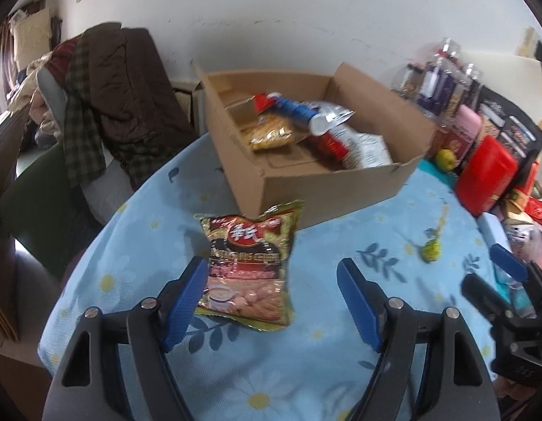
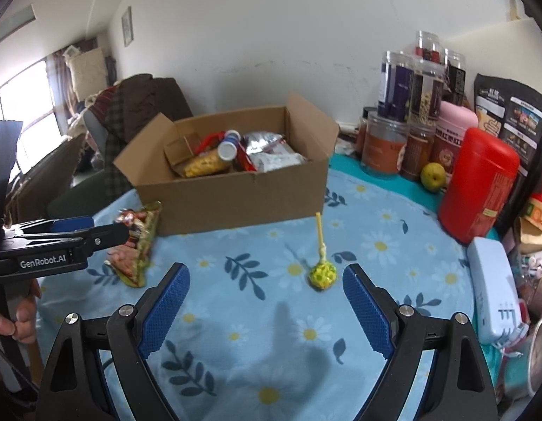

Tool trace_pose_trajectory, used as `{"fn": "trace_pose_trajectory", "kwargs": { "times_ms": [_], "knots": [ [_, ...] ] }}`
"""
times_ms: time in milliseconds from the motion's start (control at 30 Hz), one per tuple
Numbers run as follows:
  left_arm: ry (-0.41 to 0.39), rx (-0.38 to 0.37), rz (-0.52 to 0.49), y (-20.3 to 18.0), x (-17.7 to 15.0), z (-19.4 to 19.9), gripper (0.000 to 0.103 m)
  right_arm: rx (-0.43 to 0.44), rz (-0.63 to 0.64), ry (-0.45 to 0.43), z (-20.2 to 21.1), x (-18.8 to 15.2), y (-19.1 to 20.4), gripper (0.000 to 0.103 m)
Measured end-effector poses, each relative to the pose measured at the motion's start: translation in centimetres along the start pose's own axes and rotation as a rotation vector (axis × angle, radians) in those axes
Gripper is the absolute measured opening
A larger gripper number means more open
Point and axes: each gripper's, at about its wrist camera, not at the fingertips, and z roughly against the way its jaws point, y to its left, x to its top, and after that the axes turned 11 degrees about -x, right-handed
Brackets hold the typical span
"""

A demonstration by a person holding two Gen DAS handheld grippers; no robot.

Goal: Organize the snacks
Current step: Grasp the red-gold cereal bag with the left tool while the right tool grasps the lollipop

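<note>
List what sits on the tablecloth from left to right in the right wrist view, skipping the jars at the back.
Snack packet → cardboard box → lollipop → green apple → red canister → white device.

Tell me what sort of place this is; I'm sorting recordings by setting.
Most likely a lived-in home room, not a lab. A round table under a daisy-print tablecloth holds a cardboard box of snacks, stacked food jars stand against the wall, and coats are heaped over a chair.
</note>
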Motion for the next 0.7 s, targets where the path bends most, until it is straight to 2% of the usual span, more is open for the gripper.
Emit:
{"fn": "trace_pose_trajectory", "kwargs": {
  "times_ms": [433,500,533,600,700],
  "knots": [
    [0.135,0.015,0.033,2.0,-0.3,-5.1,0.076,-0.041,-0.033,0.066,-3.6,0.0,-1.2,0.090],
    [0.121,0.018,0.039,2.0,-0.5,-5.0,0.071,-0.048,-0.039,0.075,-4.0,-0.1,-1.6,0.090],
    [0.115,0.020,0.037,1.9,-0.6,-4.8,0.060,-0.052,-0.043,0.081,-4.2,-0.1,-1.9,0.089],
    [0.115,0.004,0.035,1.5,-0.6,-4.7,0.058,-0.056,-0.050,0.091,-4.6,-0.2,-2.3,0.088],
    [0.111,-0.053,0.045,0.7,-0.8,-4.4,0.057,-0.056,-0.050,0.135,-5.7,-0.3,-3.0,0.072]
  ]
}}
